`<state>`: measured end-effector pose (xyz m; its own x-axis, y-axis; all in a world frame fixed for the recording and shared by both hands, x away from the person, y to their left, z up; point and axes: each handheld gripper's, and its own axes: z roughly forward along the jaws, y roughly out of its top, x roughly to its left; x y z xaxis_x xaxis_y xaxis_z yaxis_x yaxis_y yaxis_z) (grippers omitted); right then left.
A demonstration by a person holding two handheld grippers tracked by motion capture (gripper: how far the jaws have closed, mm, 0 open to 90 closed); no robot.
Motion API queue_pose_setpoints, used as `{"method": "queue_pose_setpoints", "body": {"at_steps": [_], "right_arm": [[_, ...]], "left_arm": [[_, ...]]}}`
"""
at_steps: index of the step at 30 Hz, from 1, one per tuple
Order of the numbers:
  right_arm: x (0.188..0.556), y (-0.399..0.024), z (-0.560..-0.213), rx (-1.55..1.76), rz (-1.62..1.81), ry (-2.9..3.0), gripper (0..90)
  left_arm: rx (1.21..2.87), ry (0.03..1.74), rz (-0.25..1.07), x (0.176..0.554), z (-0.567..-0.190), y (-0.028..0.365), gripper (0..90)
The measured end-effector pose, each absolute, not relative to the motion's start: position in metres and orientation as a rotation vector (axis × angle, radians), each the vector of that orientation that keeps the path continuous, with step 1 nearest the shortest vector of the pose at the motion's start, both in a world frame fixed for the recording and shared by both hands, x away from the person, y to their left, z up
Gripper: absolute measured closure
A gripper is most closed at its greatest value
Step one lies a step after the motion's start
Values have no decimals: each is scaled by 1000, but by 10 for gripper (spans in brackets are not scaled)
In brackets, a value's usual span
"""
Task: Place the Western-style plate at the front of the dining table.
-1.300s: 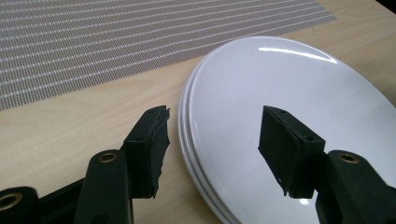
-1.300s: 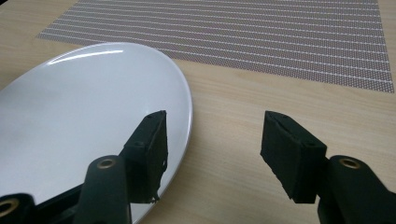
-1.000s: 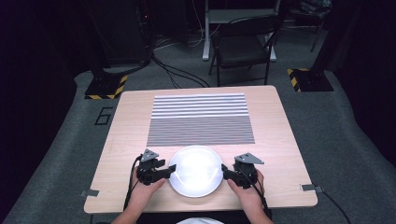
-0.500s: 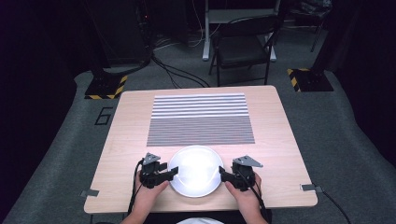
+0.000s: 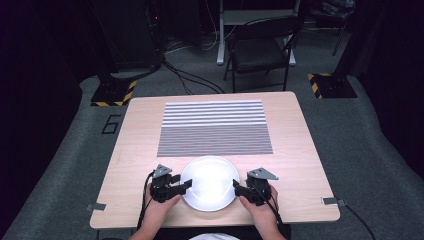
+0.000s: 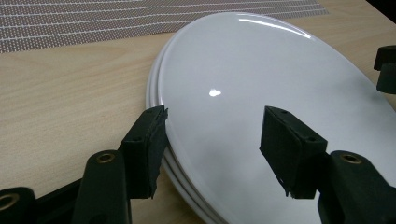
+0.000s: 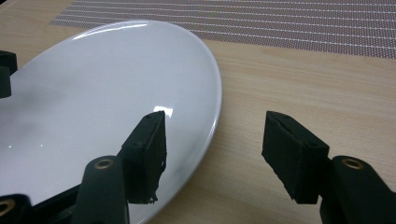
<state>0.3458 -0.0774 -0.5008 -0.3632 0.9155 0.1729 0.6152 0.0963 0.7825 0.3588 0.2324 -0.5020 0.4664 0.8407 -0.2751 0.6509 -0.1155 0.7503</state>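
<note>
A white plate [image 5: 210,182] lies near the front edge of the wooden table [image 5: 135,150]. In the left gripper view the plate [image 6: 261,70] shows layered rims, as if stacked on others. My left gripper [image 5: 186,185] sits at its left rim, open; its jaws have just been opening. One pad rests outside the rim and the other hovers over the plate, as the left gripper [image 6: 212,121] shows close up. My right gripper [image 5: 236,187] mirrors it at the right rim, open. In the right gripper view the right gripper [image 7: 215,126] straddles the plate [image 7: 107,84] edge without pressing it.
A grey striped mat [image 5: 215,127] covers the table's middle, just beyond the plate. Behind the table stand a dark chair [image 5: 262,47] and floor cables. Bare wood lies on both sides of the hands.
</note>
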Motion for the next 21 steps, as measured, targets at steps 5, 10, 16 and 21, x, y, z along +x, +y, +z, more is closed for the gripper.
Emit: {"method": "queue_pose_setpoints", "body": {"at_steps": [5, 10, 16, 21], "right_arm": [[346, -76, -503, 1509, 1150, 2031, 388], [345, -73, -506, 1519, 1156, 2059, 384], [346, -71, -508, 1513, 1153, 2079, 383], [348, -71, -513, 1550, 1164, 2098, 385]], "left_arm": [[1824, 1263, 255, 360, -503, 233, 406], [1807, 1269, 244, 360, -503, 233, 406], [1829, 1254, 248, 361, -503, 233, 407], [1833, 1243, 232, 362, -503, 231, 418]]}}
